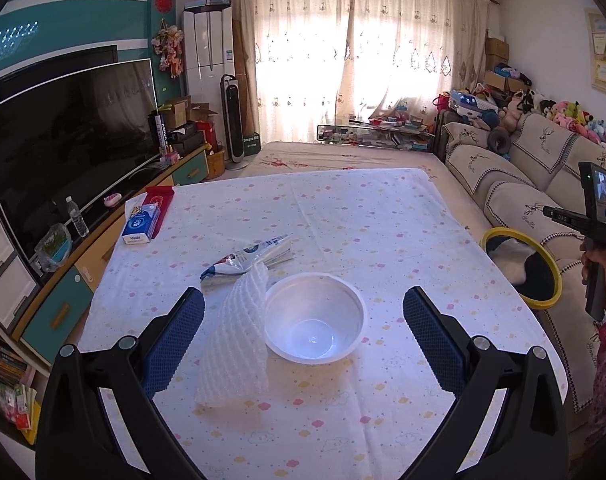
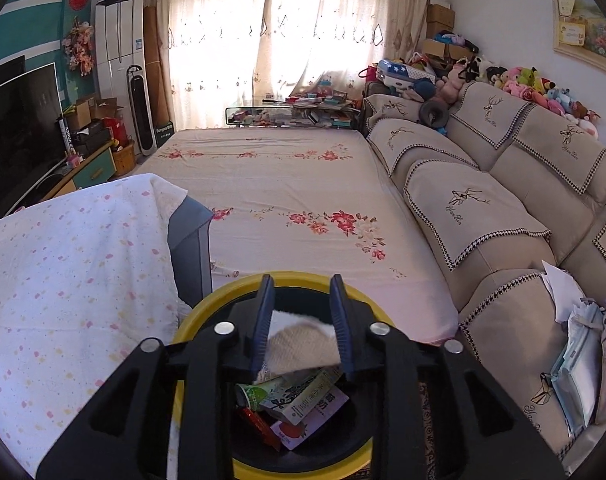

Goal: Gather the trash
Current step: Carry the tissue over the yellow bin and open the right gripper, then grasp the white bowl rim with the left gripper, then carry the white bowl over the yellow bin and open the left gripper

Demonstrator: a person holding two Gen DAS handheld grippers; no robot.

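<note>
Table cloth (image 1: 343, 216): white, scattered with small pink, yellow and purple cloud shapes. Bowl (image 1: 315, 316): white, translucent. Foam net sleeve (image 1: 233, 332): white mesh texture. Flattened wrapper (image 1: 251, 258): white with blue and red print. Tissue pack (image 1: 140, 222), far left: blue and white. Bin (image 2: 287, 360): yellow rim, black inside. Bed sheet (image 2: 287, 184): pale pink, red flower sprays. Sofa covers (image 2: 475, 208): beige, black-and-white edging, embroidered deer.

Left tongs (image 1: 303, 312) wide open over the bench with floral white cloth (image 1: 383, 220), straddling a clear white plastic bowl (image 1: 315, 322) and the white foam mesh sheet (image 1: 233, 340) touching its left side. Crumpled blue-white plastic wrapper (image 1: 249, 260) just behind. Yellow-rimmed black bin (image 1: 521, 270) off the right edge, right tongs' handle (image 1: 595, 236) held above it.
</note>
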